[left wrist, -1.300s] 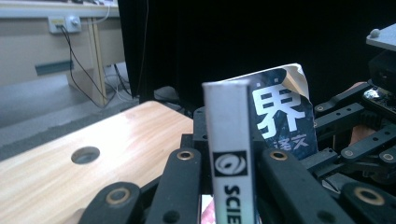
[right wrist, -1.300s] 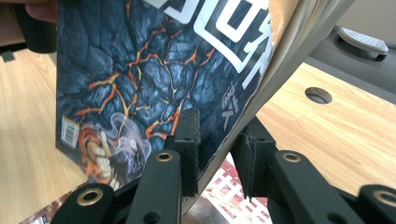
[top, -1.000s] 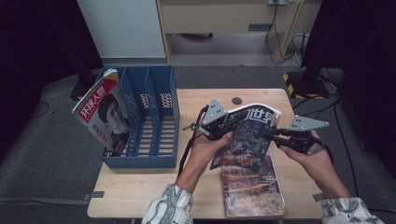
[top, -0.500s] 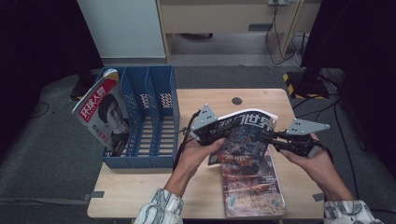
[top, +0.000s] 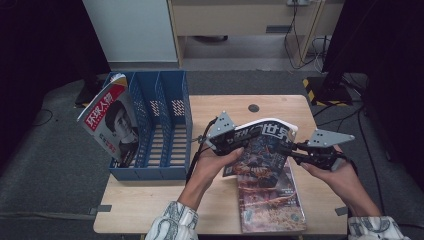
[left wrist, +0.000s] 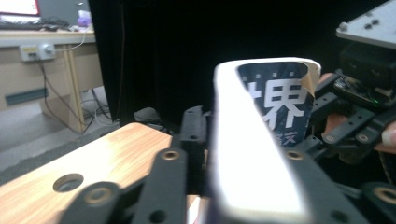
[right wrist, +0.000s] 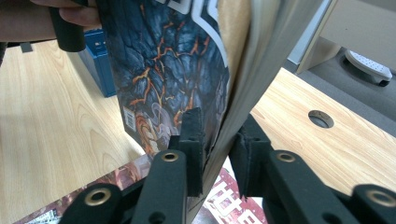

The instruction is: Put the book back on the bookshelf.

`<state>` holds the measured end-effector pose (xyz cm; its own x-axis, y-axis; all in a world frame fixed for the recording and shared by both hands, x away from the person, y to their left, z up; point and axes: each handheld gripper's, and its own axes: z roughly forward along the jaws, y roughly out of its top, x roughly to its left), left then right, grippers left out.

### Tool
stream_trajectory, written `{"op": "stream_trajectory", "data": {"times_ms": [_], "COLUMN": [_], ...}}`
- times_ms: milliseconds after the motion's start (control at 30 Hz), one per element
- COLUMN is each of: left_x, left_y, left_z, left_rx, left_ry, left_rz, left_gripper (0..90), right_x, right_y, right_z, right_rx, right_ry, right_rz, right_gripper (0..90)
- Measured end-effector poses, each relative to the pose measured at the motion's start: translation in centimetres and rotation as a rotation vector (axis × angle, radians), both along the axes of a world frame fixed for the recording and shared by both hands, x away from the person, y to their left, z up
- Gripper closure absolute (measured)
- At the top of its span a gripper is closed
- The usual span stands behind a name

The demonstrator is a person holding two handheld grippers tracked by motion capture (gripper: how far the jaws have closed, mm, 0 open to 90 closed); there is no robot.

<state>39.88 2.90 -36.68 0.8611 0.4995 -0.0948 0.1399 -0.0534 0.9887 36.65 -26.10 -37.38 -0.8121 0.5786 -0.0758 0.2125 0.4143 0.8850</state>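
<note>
A magazine with a dark lava-patterned cover (top: 262,145) is held upright and bowed above the table between both grippers. My left gripper (top: 239,143) is shut on its left edge. In the left gripper view the thick white spine (left wrist: 252,154) fills the gap of that gripper (left wrist: 243,137), whose jaws have just been opening slightly. My right gripper (top: 291,150) grips the right edge. In the right gripper view the pads of this gripper (right wrist: 219,135) clamp the pages beside the cover (right wrist: 163,70).
A second magazine (top: 272,205) lies flat on the wooden table (top: 150,200) under the held one. A blue slotted file rack (top: 170,125) stands at the table's left, with a red-titled magazine (top: 107,117) leaning in its leftmost slot. A round hole (top: 253,108) sits near the far edge.
The left hand and its gripper have shifted slightly left and down on the magazine's edge. The right hand has kept still.
</note>
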Motion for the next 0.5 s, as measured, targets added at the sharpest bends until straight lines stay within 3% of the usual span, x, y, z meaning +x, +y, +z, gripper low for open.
{"op": "stream_trajectory", "data": {"times_ms": [167, 300, 500], "left_x": [-0.5, -0.8, -1.1], "left_y": [-0.2, -0.2, -0.3], "left_z": [0.0, 0.0, -0.1], "left_rx": [0.004, 0.007, 0.006], "left_ry": [-0.020, -0.023, -0.018], "left_rz": [-0.002, -0.022, -0.045], "left_gripper": [79.3, 79.9, 80.5], "right_x": [0.3, 0.7, 1.1], "right_y": [-0.2, -0.4, -1.2], "right_z": [-0.4, -1.1, -3.3], "right_rx": [0.014, 0.006, -0.002], "right_ry": [0.010, 0.030, 0.086], "right_rz": [-0.025, -0.063, -0.116], "right_gripper": [65.8, 51.5, 38.8]}}
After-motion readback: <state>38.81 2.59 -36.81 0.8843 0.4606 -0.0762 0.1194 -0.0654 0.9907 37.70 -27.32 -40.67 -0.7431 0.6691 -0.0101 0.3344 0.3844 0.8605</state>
